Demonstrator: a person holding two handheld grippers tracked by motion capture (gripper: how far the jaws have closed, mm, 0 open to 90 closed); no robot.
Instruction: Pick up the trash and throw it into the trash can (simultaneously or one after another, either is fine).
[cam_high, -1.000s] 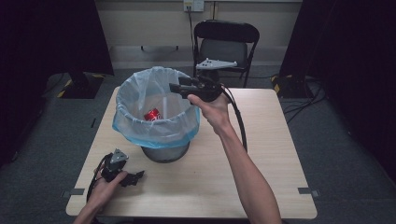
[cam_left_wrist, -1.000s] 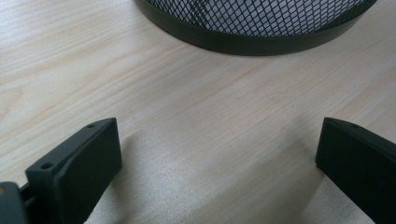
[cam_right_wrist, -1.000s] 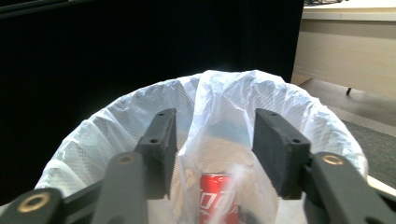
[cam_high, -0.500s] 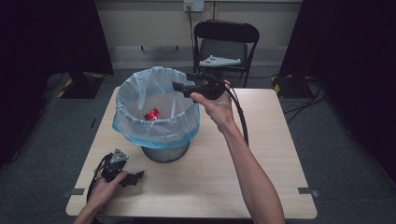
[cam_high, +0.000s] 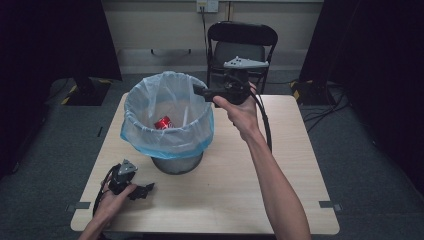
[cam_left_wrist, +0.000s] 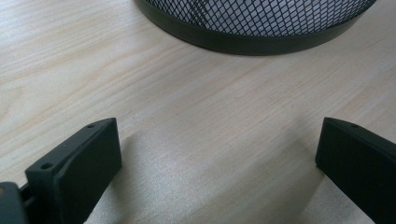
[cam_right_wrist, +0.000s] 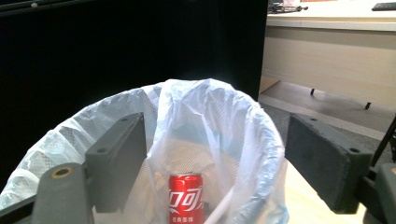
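Red cola can (cam_right_wrist: 186, 198) stands upright at the bottom of the wire-mesh wastebasket (cam_high: 177, 163), inside the pale blue plastic liner (cam_high: 150, 141) whose top is folded over the basket's rim; in the high view the can (cam_high: 162, 122) shows as a red spot toward the left of the liner's floor, with a thin white stick-like thing leaning beside it. The wastebasket sits on the light wooden counter (cam_high: 240, 190), toward its far left part. The right tool (cam_high: 201, 92) is held in the air at the far right edge of the liner's rim, pointing across the opening, with its cable looping down past the person's wrist; in the right gripper view its two jaws stand wide apart with nothing between them, framing the bag and the can below. The left tool (cam_high: 145, 190) rests low on the counter near the front left corner, just in front of the basket's base; in the left gripper view its jaws are spread wide and empty over bare wood, the dark mesh wall (cam_left_wrist: 261, 18) of the basket just ahead. A black folding chair (cam_high: 241, 45) stands behind the counter.
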